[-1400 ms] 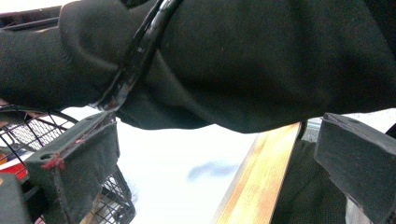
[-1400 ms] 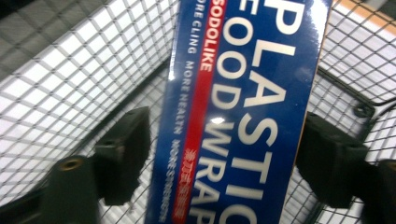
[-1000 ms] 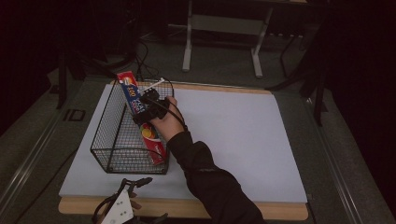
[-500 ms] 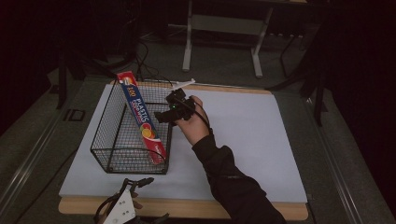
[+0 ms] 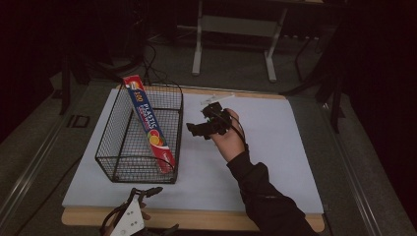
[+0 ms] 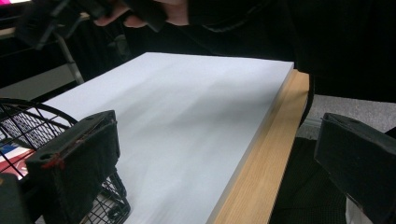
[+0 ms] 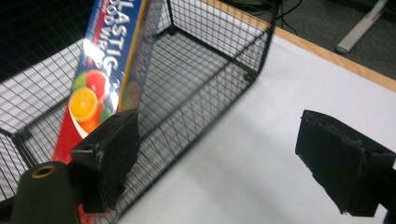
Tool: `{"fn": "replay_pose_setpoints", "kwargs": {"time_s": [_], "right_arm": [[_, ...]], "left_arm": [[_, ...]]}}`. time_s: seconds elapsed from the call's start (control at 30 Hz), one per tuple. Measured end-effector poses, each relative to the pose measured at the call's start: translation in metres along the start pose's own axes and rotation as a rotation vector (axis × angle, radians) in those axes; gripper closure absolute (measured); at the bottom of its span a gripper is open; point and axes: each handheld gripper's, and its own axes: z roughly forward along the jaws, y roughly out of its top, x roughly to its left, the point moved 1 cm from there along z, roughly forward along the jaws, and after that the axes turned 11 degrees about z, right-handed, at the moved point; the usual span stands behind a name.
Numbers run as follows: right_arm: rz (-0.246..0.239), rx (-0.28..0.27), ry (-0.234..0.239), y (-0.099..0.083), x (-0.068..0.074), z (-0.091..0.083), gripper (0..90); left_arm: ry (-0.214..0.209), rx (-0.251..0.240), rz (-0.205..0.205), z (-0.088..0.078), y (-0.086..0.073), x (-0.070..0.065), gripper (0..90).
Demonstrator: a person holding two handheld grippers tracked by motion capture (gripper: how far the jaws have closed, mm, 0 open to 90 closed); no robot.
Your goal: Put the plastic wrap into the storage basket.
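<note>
Red-and-blue plastic wrap box [image 5: 147,123] is propped aslant in the wire basket [image 5: 118,147]; right gripper [image 5: 199,129] is held beside it, jaws spread and empty; left gripper [image 5: 140,206], seemingly at the worktop [image 5: 275,147] edge, is spread too.

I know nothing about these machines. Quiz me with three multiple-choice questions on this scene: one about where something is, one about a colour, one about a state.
1. Where is the plastic wrap box?
A. Flat on the white mat
B. Leaning inside the wire basket
C. On the floor

2. What colour is the wire basket?
A. Black
B. Yellow
C. White

3. How do the jaws of the right gripper stand?
A. Shut on the box
B. Shut on the basket's rim
C. Open, holding nothing

Answers:
1 B: the high view shows the box propped aslant in the basket, its top end above the rim.
2 A: its mesh is black in the high view and the right gripper view.
3 C: in the right gripper view the two pads stand wide apart, with bare white mat between them.
</note>
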Motion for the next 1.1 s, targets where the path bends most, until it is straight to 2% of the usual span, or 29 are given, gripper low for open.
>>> {"fn": "replay_pose_setpoints", "kwargs": {"time_s": [0.4, 0.5, 0.6, 0.63, 0.73, 1.03, 1.1], "right_arm": [[0.028, -0.030, 0.008, -0.039, -0.026, -0.022, 14.5], [0.023, -0.024, -0.001, -0.050, -0.031, -0.026, 14.5], [0.031, -0.018, 0.001, -0.057, -0.035, -0.028, 14.5], [0.036, -0.010, -0.006, -0.065, -0.040, -0.029, 14.5], [0.048, -0.001, -0.008, -0.075, -0.046, -0.030, 14.5], [0.074, -0.008, 0.006, -0.101, -0.058, -0.038, 14.5], [0.064, -0.001, -0.003, -0.107, -0.060, -0.040, 14.5]], "left_arm": [[0.010, 0.005, -0.002, 0.001, 0.000, 0.000, 0.5], [0.008, 0.006, -0.001, 0.001, 0.000, 0.000, 0.5], [0.006, 0.008, -0.004, 0.002, 0.000, 0.000, 0.6], [0.005, 0.006, -0.003, 0.003, 0.000, -0.001, 0.5], [0.003, 0.012, 0.002, 0.003, 0.000, -0.001, 0.5], [0.001, 0.015, 0.002, 0.004, 0.000, -0.001, 0.6], [0.001, 0.016, 0.002, 0.004, 0.000, -0.002, 0.5]]}}
